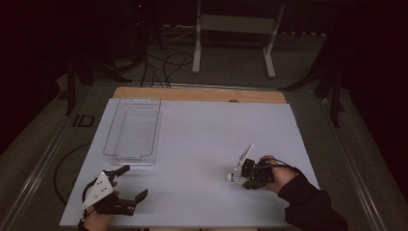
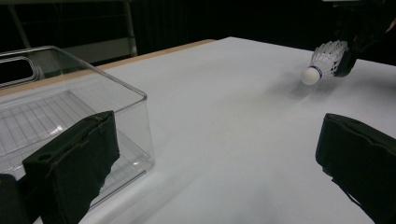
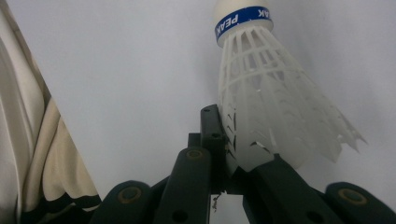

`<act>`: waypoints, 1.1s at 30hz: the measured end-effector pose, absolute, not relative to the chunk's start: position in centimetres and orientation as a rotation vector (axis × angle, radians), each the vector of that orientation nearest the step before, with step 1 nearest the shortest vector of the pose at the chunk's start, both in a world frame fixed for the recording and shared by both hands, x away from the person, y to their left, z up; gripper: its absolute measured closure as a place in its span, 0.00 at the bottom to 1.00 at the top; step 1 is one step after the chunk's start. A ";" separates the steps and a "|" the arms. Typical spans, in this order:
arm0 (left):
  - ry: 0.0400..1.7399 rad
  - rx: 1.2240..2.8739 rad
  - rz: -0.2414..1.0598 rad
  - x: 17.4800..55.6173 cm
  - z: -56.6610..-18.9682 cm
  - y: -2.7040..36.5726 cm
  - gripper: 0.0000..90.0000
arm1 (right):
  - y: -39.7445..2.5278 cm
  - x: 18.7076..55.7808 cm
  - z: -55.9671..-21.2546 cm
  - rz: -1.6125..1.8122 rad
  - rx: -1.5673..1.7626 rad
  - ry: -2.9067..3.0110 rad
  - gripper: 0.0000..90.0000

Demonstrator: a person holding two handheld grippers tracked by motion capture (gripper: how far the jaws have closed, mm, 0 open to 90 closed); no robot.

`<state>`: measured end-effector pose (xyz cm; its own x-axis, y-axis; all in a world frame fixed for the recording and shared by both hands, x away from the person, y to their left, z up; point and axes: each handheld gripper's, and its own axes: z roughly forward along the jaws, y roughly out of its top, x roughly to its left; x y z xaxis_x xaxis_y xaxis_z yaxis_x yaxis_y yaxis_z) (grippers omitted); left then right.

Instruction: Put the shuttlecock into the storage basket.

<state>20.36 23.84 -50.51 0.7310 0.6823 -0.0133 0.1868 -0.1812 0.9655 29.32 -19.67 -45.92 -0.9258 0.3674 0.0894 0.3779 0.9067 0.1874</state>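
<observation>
A white plastic shuttlecock (image 1: 234,176) with a blue band round its cork hangs just above the white tabletop (image 1: 207,130) at the near right. My right gripper (image 1: 246,176) is shut on its skirt. In the right gripper view the two jaws pinch the skirt's rim while the shuttlecock (image 3: 261,93) points cork-first away from my right gripper (image 3: 233,154). My left gripper (image 1: 132,183) rests at the near left with its jaws wide apart and nothing between them. From the left gripper (image 2: 215,158) view, the shuttlecock (image 2: 327,60) sits far off at the upper right.
A clear plastic bin (image 1: 130,159) stands empty on the left half of the table, just beyond my left gripper; its near corner (image 2: 142,100) is close to the left jaw. A pale cream shape (image 3: 23,140) fills the left edge of the right gripper view. White frame legs (image 1: 197,48) stand on the floor behind.
</observation>
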 end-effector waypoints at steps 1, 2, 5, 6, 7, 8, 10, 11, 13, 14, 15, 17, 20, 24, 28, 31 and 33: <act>0.695 1.732 0.511 20.4 -50.5 23.8 0.00 | -19.6 29.3 -45.8 -0.322 -0.577 -3.009 1.00; 0.696 1.734 0.507 20.4 -50.5 23.8 0.00 | -19.4 29.3 -45.8 -0.330 -0.567 -3.014 1.00; 0.695 1.739 0.506 20.4 -50.6 23.8 0.00 | -19.0 29.2 -45.7 -0.321 -0.543 -3.022 1.00; 0.696 1.735 0.507 20.4 -50.5 23.7 0.00 | -19.0 29.2 -45.7 -0.319 -0.531 -3.027 1.00; 0.697 1.735 0.509 20.4 -50.5 23.7 0.00 | -18.9 29.2 -45.6 -0.307 -0.506 -3.034 1.00; 0.695 1.733 0.508 20.4 -50.5 23.7 0.00 | -18.7 29.1 -45.6 -0.311 -0.499 -3.048 1.00; 0.698 1.739 0.504 20.4 -50.5 23.7 0.00 | -18.6 29.0 -45.5 -0.324 -0.462 -3.055 1.00; 0.698 1.739 0.504 20.4 -50.5 23.7 0.00 | -18.5 29.0 -45.4 -0.322 -0.442 -3.070 1.00; 0.697 1.752 0.496 20.5 -50.4 23.5 0.00 | -18.3 28.9 -45.3 -0.320 -0.422 -3.072 1.00; 0.695 1.753 0.495 20.5 -50.4 23.4 0.00 | -18.2 28.8 -45.2 -0.321 -0.411 -3.086 1.00; 0.694 1.755 0.496 20.5 -50.3 23.4 0.00 | -18.1 28.7 -45.1 -0.329 -0.401 -3.085 1.00; 0.694 1.775 0.511 20.6 -50.2 23.2 0.00 | -17.9 28.6 -45.0 -0.341 -0.353 -3.099 1.00; 0.696 1.788 0.502 20.7 -49.9 23.0 0.00 | -17.6 28.4 -44.8 -0.360 -0.282 -3.107 1.00; 0.699 1.834 0.473 21.1 -49.1 22.7 0.00 | -17.4 28.5 -44.7 -0.383 -0.275 -3.095 1.00; 0.660 1.943 0.408 21.6 -48.4 22.3 0.00 | -17.1 28.6 -44.6 -0.394 -0.299 -3.087 1.00; 0.628 2.047 0.347 22.2 -48.2 21.9 0.00 | -16.9 28.6 -44.5 -0.402 -0.323 -3.079 1.00; 0.611 2.106 0.311 22.5 -48.0 21.6 0.00 | -16.8 28.6 -44.5 -0.400 -0.316 -3.083 1.00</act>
<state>22.49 21.59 -48.01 0.8465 0.5323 -0.0065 0.3075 -0.4789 0.8222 28.65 -16.84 -44.52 -0.9793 0.1977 0.0424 0.2020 0.9467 0.2508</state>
